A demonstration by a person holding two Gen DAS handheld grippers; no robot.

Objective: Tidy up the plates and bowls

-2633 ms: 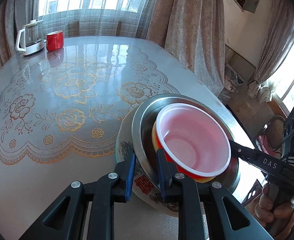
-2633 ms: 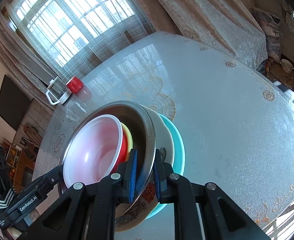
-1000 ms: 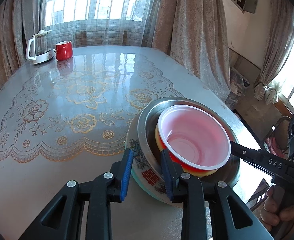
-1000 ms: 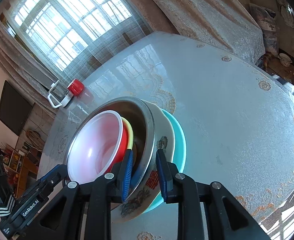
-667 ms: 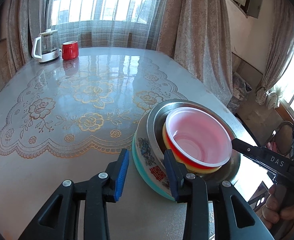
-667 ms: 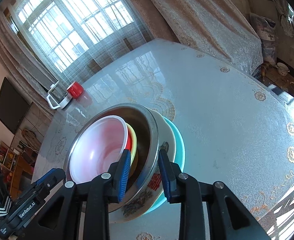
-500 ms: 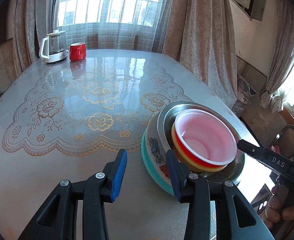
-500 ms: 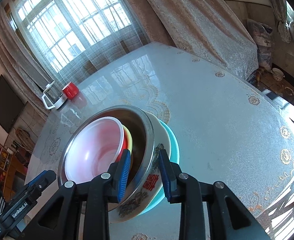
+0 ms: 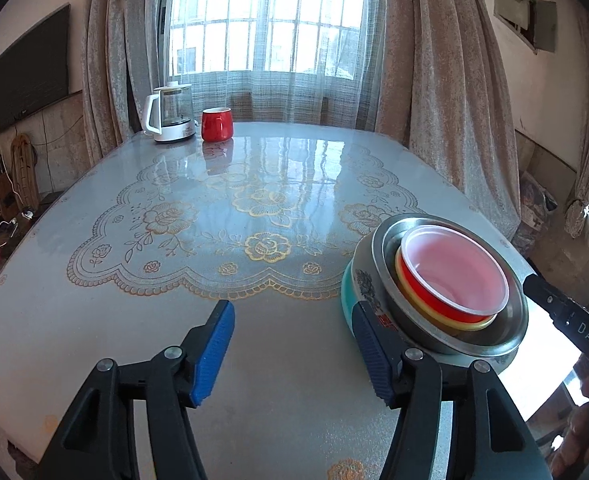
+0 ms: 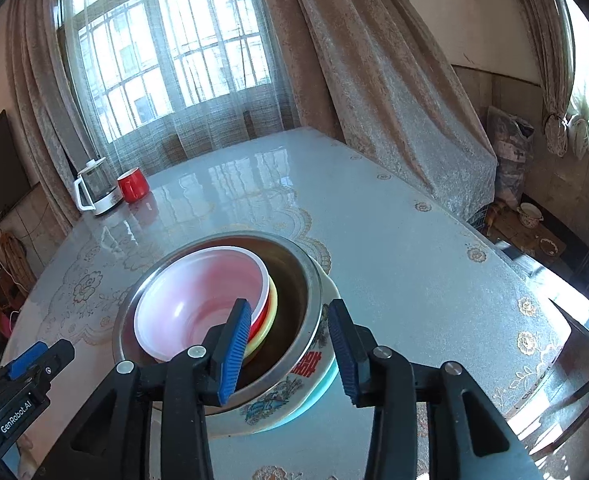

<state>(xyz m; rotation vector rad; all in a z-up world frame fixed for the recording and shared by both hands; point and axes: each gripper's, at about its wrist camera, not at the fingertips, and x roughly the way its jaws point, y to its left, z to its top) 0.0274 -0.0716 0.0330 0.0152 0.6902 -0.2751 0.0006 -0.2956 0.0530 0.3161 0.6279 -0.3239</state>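
Observation:
A nested stack stands on the table: a teal plate (image 9: pixel 347 300), a patterned ceramic bowl (image 10: pixel 294 394), a steel bowl (image 9: pixel 446 340), a yellow bowl, a red bowl (image 9: pixel 434 304) and a white plastic bowl (image 10: pixel 198 300) on top. My left gripper (image 9: pixel 294 350) is open and empty, just left of and nearer than the stack; its right finger overlaps the teal plate's edge. My right gripper (image 10: pixel 290 348) is open, its jaws either side of the steel and ceramic rims, above them. The left gripper (image 10: pixel 34 360) also shows at lower left in the right wrist view.
A glass kettle (image 9: pixel 170 112) and a red mug (image 9: pixel 216 124) stand at the table's far end by the window. Curtains hang behind. The table edge runs close behind the stack on the right, with floor clutter (image 10: pixel 530 220) beyond.
Both grippers have let go of the stack's rims, opened wide and drawn back and up. The stack stays on the table.

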